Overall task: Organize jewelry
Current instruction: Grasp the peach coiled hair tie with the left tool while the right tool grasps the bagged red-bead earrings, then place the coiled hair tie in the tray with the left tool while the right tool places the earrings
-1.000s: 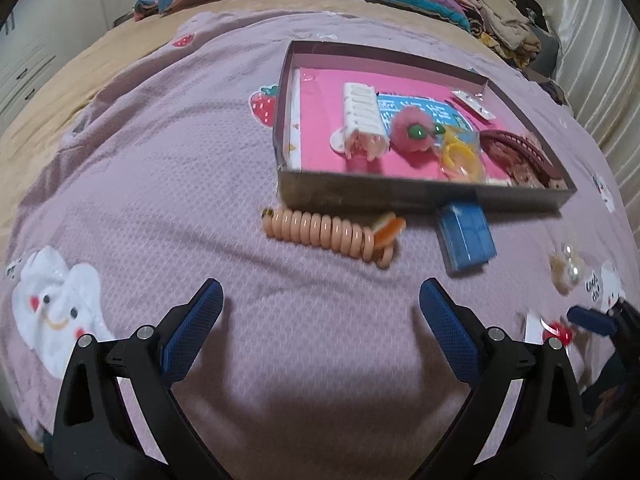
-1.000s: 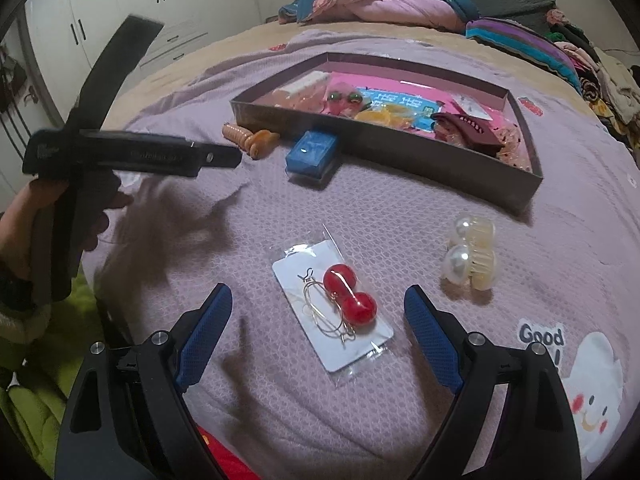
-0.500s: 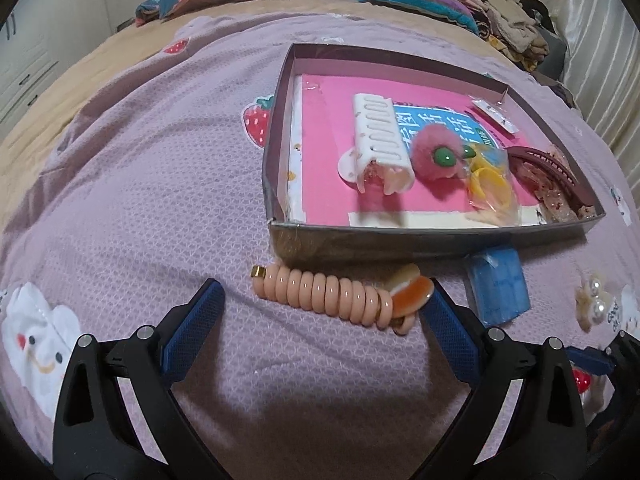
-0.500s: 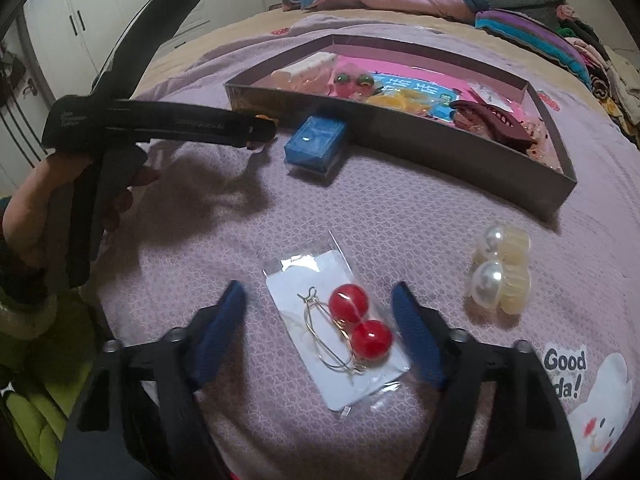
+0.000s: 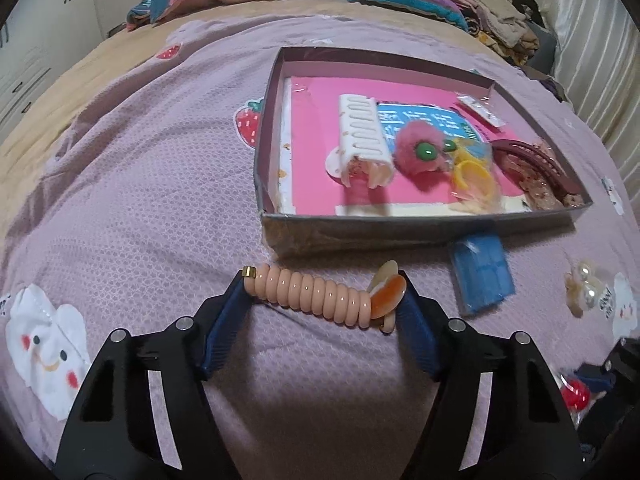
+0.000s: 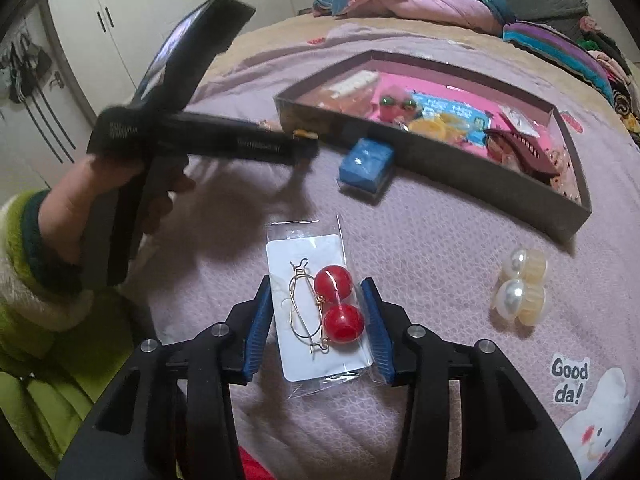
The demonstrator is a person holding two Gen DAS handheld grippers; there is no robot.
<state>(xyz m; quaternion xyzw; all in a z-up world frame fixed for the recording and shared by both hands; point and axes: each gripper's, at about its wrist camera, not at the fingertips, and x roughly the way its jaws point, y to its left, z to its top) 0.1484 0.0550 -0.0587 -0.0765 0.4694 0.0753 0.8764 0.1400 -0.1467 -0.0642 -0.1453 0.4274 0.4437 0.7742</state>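
On the lilac bedspread (image 5: 132, 184), the left claw (image 5: 322, 292) was closing around the peach coiled plastic hair tie (image 5: 316, 296), its blue pads at both ends. The right claw (image 6: 318, 312) was closing on the clear packet of red ball earrings (image 6: 320, 312). The grey cardboard tray (image 5: 400, 226) lay just beyond.

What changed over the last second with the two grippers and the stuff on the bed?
Both grippers' jaws are closing: the left gripper around the peach coil bracelet, the right gripper around the red earring packet. The box, blue case and pearl clip stayed put.
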